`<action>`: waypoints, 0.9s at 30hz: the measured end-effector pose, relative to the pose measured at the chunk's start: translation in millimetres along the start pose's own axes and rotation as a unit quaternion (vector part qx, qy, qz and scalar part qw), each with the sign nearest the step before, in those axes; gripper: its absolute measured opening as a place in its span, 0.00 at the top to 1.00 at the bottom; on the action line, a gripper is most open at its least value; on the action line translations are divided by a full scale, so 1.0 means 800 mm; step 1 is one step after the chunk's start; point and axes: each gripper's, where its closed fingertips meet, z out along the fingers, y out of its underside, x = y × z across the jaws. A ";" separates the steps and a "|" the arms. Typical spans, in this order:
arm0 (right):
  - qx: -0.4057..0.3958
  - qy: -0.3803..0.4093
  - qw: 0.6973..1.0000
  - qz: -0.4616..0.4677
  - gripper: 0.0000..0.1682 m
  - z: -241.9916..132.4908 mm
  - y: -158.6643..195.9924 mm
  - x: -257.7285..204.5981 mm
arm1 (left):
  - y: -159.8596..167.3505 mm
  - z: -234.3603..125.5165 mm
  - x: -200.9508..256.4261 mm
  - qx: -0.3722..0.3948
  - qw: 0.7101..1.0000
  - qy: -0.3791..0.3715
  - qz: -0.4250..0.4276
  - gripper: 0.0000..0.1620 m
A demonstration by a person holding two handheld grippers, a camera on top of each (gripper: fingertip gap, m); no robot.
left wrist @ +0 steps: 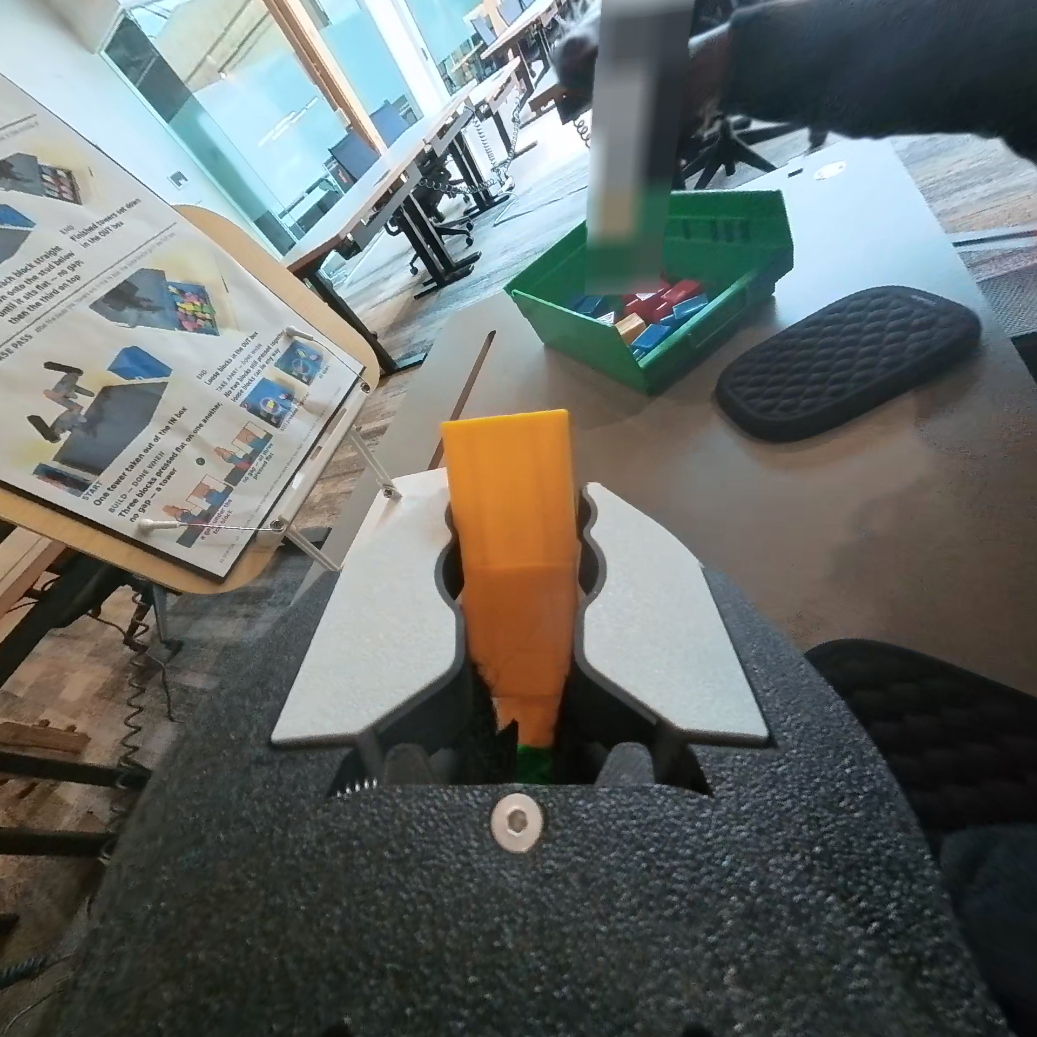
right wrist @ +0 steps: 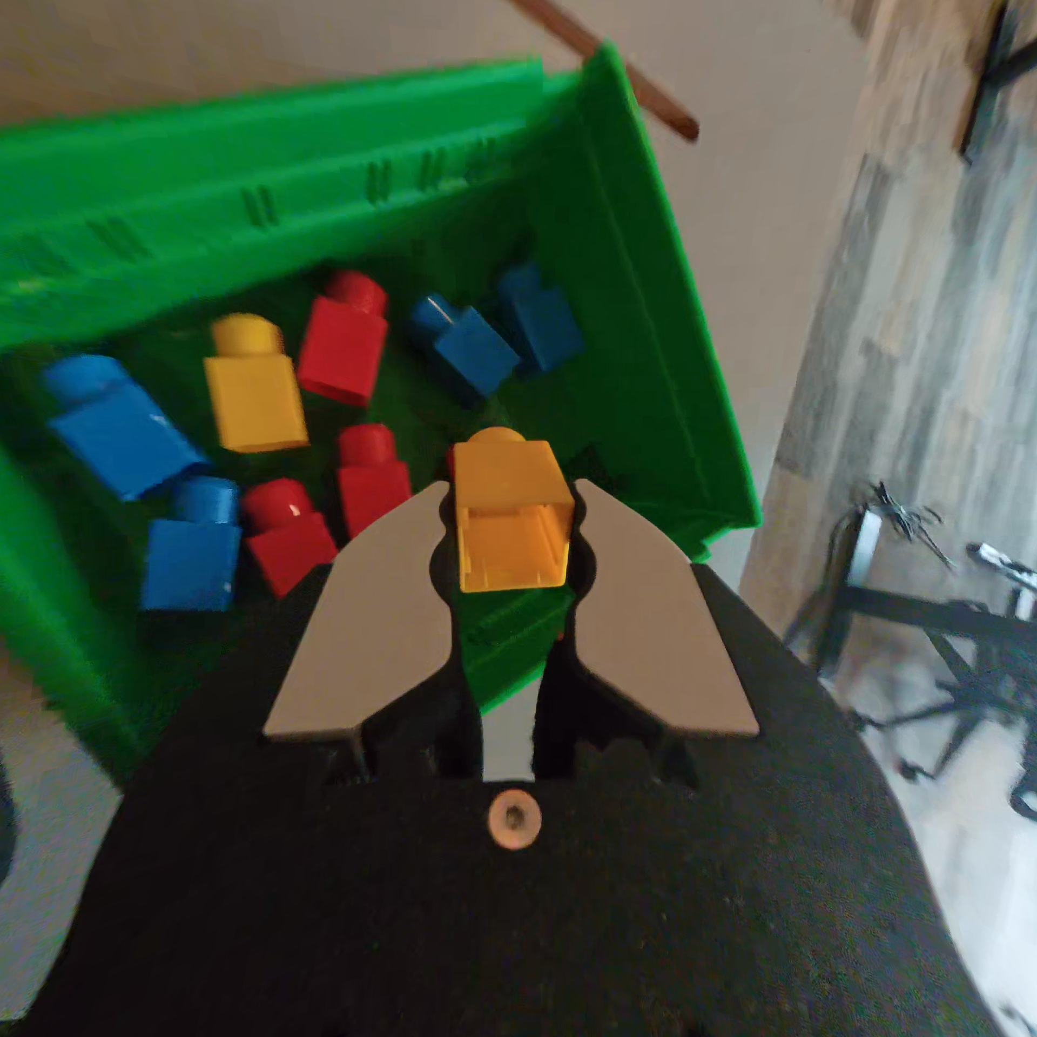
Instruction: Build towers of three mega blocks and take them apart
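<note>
1. The left gripper grips an orange stack of blocks between its grey fingers; the stack rises up the middle of the left wrist frame, its fingers closed against its sides.
2. The right gripper has its fingers pressed on a single orange block, open underside toward the camera, at the frame's centre.
3. The green bin fills the upper left of the right wrist frame, holding loose blue, red and yellow blocks.
4. In the left wrist view that bin sits on the table at upper right, beside a black pad.
5. An instruction board stands at the left.
</note>
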 end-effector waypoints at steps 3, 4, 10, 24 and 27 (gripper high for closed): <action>-0.093 0.029 0.995 -0.021 0.78 0.041 0.005 0.022 | 0.003 0.000 0.000 -0.005 1.000 -0.001 -0.002 0.77; -0.121 0.036 0.992 -0.023 0.78 0.055 0.008 0.029 | 0.003 0.000 -0.001 -0.007 1.000 -0.003 -0.003 0.76; -0.171 0.033 0.985 0.017 0.78 0.112 0.026 0.038 | 0.004 -0.001 -0.001 -0.005 1.000 -0.002 -0.004 0.77; -0.164 0.042 0.984 0.046 0.70 0.121 0.031 0.036 | 0.004 0.008 0.002 -0.011 1.000 0.010 -0.002 0.77; -0.163 0.053 0.985 0.037 0.68 0.110 0.029 0.037 | 0.006 0.009 0.002 -0.015 1.000 0.010 -0.002 0.77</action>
